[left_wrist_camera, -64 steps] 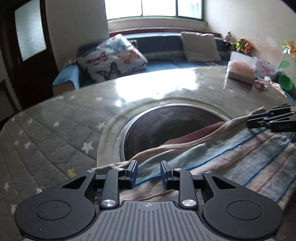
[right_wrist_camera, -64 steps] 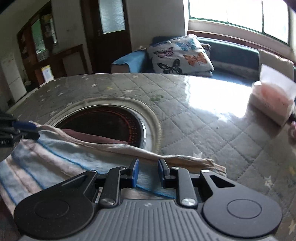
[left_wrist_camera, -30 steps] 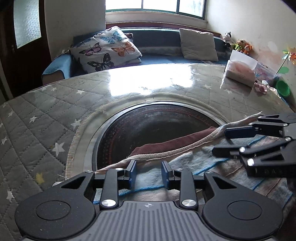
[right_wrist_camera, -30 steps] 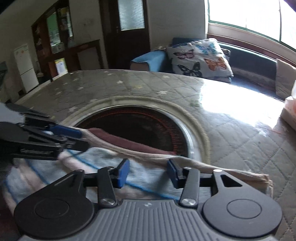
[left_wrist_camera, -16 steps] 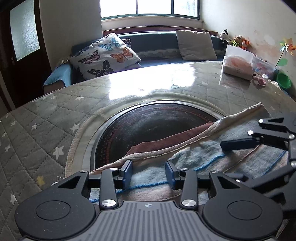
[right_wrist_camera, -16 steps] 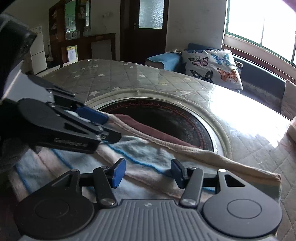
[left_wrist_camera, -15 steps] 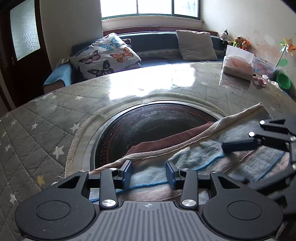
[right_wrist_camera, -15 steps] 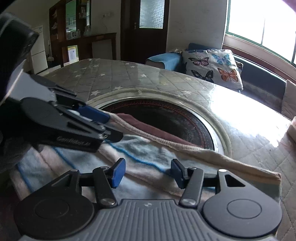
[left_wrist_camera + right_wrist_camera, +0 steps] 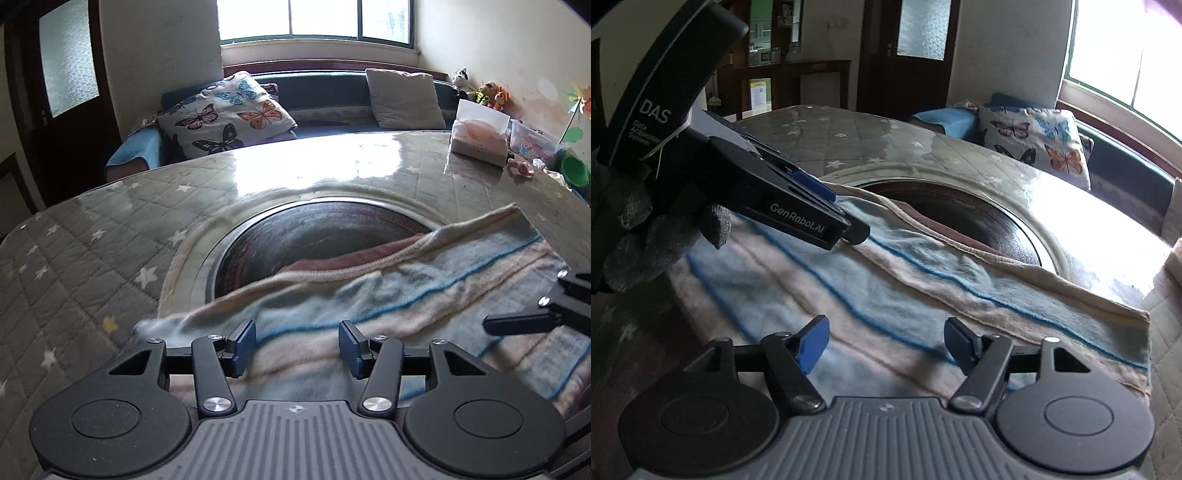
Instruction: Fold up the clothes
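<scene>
Striped blue-and-pink cloth (image 9: 424,295) lies folded across the lower right of the left wrist view, draped partly over the dark round inset (image 9: 314,236) of the quilted, star-patterned surface (image 9: 92,266). We hold our left gripper (image 9: 297,343) above its near edge, jaws apart and empty. Our right gripper (image 9: 886,341) hovers over the cloth (image 9: 886,280) at lower centre of its own view, jaws likewise spread wide, gripping nothing.
</scene>
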`<act>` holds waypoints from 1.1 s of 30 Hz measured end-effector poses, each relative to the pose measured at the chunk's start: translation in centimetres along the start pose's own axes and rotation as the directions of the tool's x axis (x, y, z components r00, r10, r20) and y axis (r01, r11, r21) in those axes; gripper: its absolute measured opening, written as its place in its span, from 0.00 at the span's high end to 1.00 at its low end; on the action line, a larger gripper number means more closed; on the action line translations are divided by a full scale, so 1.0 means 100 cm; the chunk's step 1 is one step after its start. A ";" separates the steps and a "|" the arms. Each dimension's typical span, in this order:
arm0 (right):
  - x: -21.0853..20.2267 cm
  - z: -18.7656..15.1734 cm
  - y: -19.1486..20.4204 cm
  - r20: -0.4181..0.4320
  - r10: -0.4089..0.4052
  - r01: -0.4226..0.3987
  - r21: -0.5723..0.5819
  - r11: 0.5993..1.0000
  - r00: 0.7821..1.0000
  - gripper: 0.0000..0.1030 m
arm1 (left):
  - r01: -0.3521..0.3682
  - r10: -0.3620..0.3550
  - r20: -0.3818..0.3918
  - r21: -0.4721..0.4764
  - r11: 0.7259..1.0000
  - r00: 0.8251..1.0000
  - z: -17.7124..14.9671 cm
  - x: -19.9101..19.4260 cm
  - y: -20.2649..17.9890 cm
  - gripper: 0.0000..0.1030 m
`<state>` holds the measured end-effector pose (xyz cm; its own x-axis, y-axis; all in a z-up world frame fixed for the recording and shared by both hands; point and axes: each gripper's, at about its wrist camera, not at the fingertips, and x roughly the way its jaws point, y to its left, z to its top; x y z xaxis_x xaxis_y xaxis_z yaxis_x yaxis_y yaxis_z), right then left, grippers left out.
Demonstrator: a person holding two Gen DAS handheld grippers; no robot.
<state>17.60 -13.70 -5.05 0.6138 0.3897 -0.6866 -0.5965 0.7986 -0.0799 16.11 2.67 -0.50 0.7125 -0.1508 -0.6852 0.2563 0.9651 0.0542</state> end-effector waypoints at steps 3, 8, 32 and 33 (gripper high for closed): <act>-0.010 -0.006 0.009 0.004 0.007 -0.007 -0.015 1.000 1.000 0.31 | -0.018 0.018 0.008 0.000 1.000 1.000 -0.012 -0.013 0.001 0.47; -0.021 -0.013 0.020 0.004 0.021 -0.020 -0.024 0.999 1.000 0.22 | -0.059 0.060 0.023 -0.008 0.998 0.998 -0.035 -0.036 0.002 0.44; -0.074 -0.068 -0.044 0.007 -0.095 0.089 0.281 0.956 0.995 0.16 | -0.157 0.165 0.028 -0.188 0.970 0.986 -0.090 -0.084 0.031 0.31; -0.076 -0.071 -0.048 0.003 -0.108 0.103 0.293 0.951 0.994 0.16 | -0.157 0.165 0.027 -0.188 0.969 0.986 -0.090 -0.084 0.032 0.31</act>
<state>12.10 -23.79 -4.58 0.6765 0.3024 -0.6715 -0.3525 0.9335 0.0653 5.07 8.96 -1.13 0.7625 0.0051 -0.6470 0.0134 0.9996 0.0237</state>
